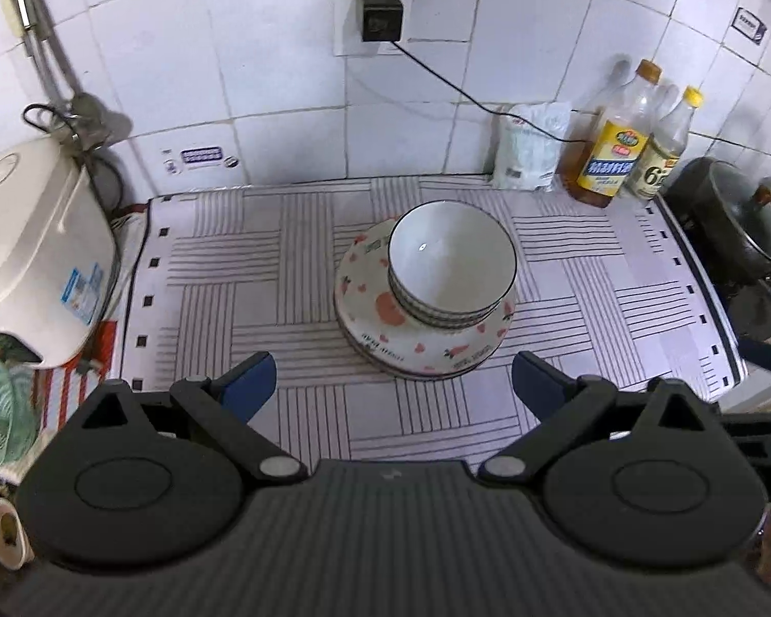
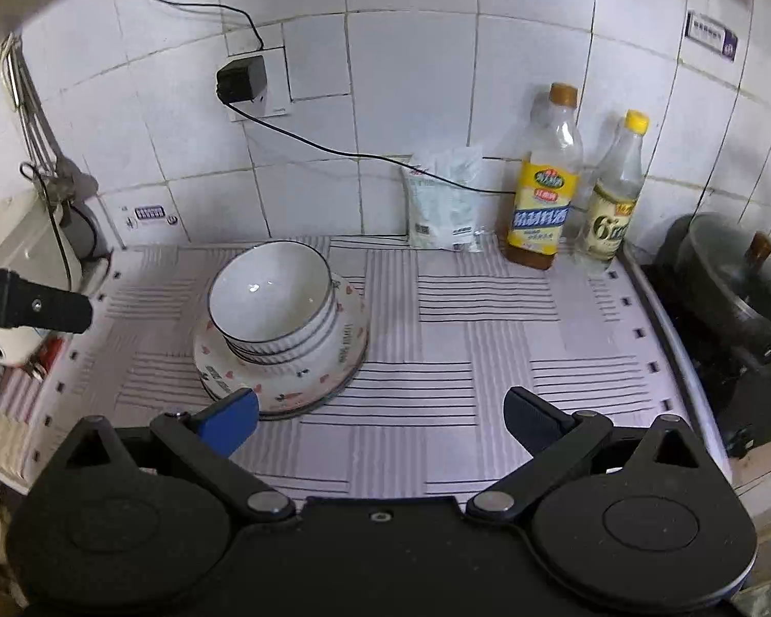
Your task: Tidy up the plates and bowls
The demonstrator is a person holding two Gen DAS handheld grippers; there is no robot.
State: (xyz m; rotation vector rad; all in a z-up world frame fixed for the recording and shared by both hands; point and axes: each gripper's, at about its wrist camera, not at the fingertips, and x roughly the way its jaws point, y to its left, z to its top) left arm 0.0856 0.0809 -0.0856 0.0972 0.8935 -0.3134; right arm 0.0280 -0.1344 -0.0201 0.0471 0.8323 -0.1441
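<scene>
A stack of white bowls with dark rims [image 1: 452,257] sits inside a wider bowl with pink hearts [image 1: 380,308], which rests on plates on the striped mat [image 1: 282,257]. My left gripper [image 1: 393,385] is open and empty, just in front of the stack. In the right wrist view the same white bowls [image 2: 270,298] and pink-patterned bowl [image 2: 344,349] stand left of centre. My right gripper [image 2: 380,419] is open and empty, with its left fingertip [image 2: 231,419] close to the stack's front edge. A tip of the left gripper shows at the left edge of that view.
A white rice cooker [image 1: 31,257] stands at the left. Two bottles [image 1: 617,149] and a white bag [image 1: 529,149] stand against the tiled wall at the back right. A dark pot with a glass lid [image 1: 735,221] sits on the stove at the right. A black cord hangs from the wall plug [image 1: 380,15].
</scene>
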